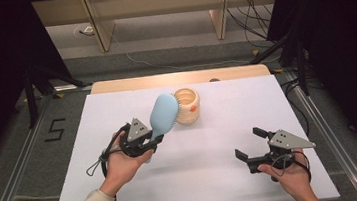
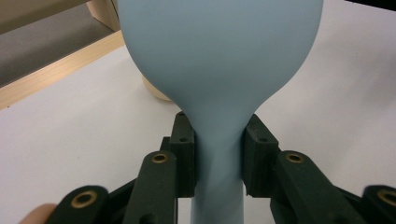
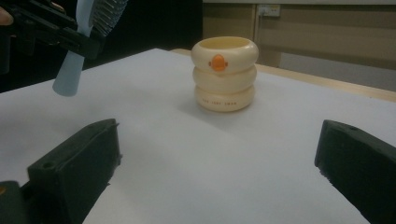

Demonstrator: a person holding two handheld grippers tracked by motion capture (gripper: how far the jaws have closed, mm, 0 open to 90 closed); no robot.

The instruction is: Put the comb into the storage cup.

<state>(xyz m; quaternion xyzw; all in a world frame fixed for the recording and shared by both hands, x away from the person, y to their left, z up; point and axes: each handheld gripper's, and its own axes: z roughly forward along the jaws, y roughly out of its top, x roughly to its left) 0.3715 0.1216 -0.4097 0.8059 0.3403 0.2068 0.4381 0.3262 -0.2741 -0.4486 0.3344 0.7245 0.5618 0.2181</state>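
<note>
Where high view hides bristles, right tool, wide, sees them; left tool clamps hairbrush.

left gripper clamps light-blue hairbrush by handle, head over cream cup. right gripper jaws apart above white table.

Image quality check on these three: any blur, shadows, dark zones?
High view: white table evenly lit, surroundings dark, slight shadow beside the cream cup. Left gripper view: blue hairbrush so near the lens it looks soft, background defocused. Right gripper view: its own jaws blurred in the foreground, cup fairly sharp with a soft shadow, upper left nearly black.
</note>
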